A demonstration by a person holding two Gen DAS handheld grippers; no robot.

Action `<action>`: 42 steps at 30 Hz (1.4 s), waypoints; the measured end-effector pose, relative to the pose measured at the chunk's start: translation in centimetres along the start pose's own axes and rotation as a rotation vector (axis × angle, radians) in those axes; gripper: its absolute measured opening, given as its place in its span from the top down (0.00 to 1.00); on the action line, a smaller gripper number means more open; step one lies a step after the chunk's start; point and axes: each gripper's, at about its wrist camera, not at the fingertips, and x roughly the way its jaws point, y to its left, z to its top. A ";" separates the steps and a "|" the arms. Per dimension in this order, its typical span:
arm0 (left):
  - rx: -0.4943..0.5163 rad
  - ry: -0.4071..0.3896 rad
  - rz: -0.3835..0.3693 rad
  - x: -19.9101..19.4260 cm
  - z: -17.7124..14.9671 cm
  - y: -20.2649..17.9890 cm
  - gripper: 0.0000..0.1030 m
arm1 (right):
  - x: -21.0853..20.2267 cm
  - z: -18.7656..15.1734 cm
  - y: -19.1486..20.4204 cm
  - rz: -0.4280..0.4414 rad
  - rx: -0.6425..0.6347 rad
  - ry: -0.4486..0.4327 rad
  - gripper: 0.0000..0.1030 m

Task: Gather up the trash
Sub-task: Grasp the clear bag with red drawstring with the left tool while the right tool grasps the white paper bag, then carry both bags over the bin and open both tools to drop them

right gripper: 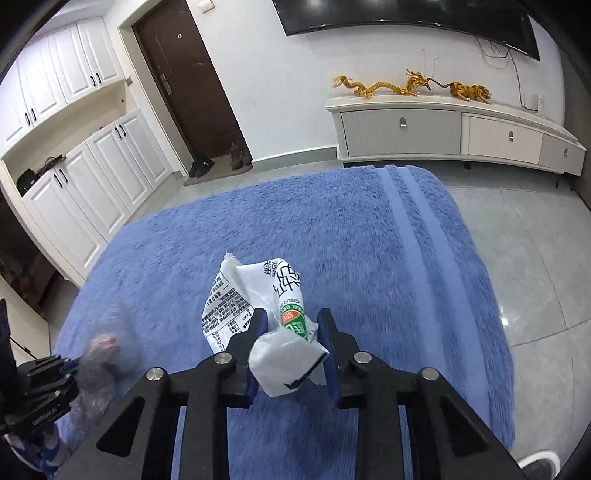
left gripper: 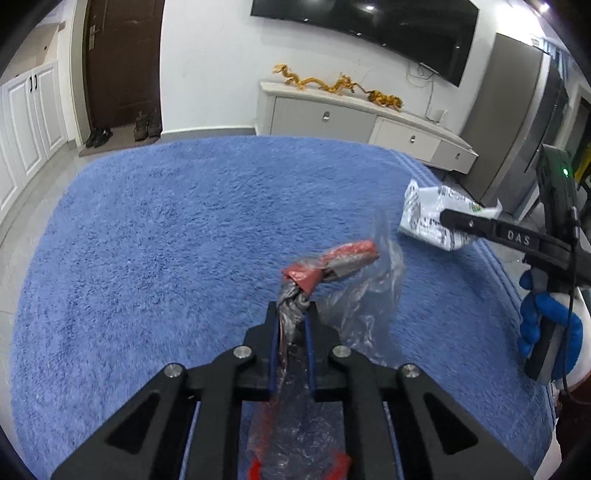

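My left gripper (left gripper: 292, 308) is shut on a crumpled clear plastic wrapper with red and silver parts (left gripper: 334, 264), held above the blue rug (left gripper: 166, 240). My right gripper (right gripper: 291, 319) is shut on a crumpled white printed wrapper (right gripper: 258, 295) with a green and orange logo, also above the rug (right gripper: 351, 229). In the left wrist view the right gripper (left gripper: 448, 218) and its white wrapper (left gripper: 424, 210) show at the right. In the right wrist view the left gripper (right gripper: 72, 365) with the blurred plastic wrapper (right gripper: 105, 350) shows at the lower left.
A low white TV cabinet (right gripper: 454, 129) with golden dragon figures (right gripper: 410, 86) stands against the far wall under a TV (left gripper: 369, 26). A dark door (right gripper: 188, 85) with shoes (right gripper: 201, 166) and white cupboards (right gripper: 74, 192) are at the left. Grey tile floor (right gripper: 535, 258) lies right of the rug.
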 end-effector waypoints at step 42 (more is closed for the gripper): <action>0.311 -0.171 -0.140 -16.1 -3.8 -20.4 0.90 | -35.2 -15.0 -8.1 -0.099 0.338 -0.384 0.78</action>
